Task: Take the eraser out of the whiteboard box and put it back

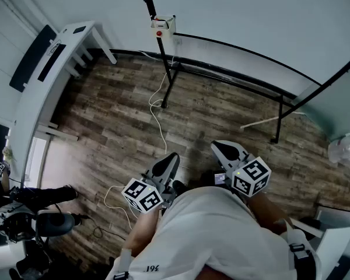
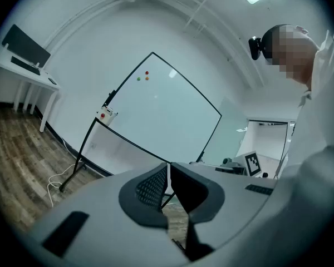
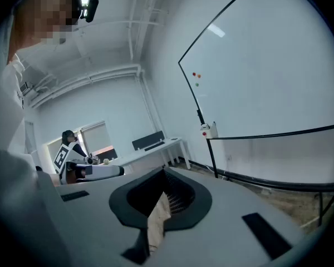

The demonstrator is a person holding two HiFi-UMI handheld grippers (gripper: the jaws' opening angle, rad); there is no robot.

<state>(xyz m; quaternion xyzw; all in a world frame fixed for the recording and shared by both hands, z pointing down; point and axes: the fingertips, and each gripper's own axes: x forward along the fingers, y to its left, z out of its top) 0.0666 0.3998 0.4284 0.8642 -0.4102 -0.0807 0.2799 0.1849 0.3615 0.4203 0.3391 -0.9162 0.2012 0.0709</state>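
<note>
- Left tool [image 2: 168, 169]: jaws together, tips meeting, nothing between them; it is held close in front of the person's torso
- Right tool [image 3: 165, 176]: jaws fully together, nothing gripped; it is also held close to the torso, just beside the left tool
- Each tool carries its marker cube [image 1: 143, 195]; both cubes sit against the person's white shirt [image 1: 210, 232] in the head view
- Whiteboard box [image 1: 163, 25]: small and white with a red dot on its front, fixed to the black upright at the lower left corner of the whiteboard [image 2: 161, 110]
- Both tools are well apart from the box and neither touches it
- Eraser: cannot be made out in any view at this size
- Three small magnets [image 2: 146, 73], red, green and orange, sit near the upper corner of the board
- A white cable [image 1: 157, 118] trails from the upright across the wooden floor [image 1: 116, 115]
- A white counter [image 1: 52, 69] stands against the wall, to the left of the whiteboard in the head view
</note>
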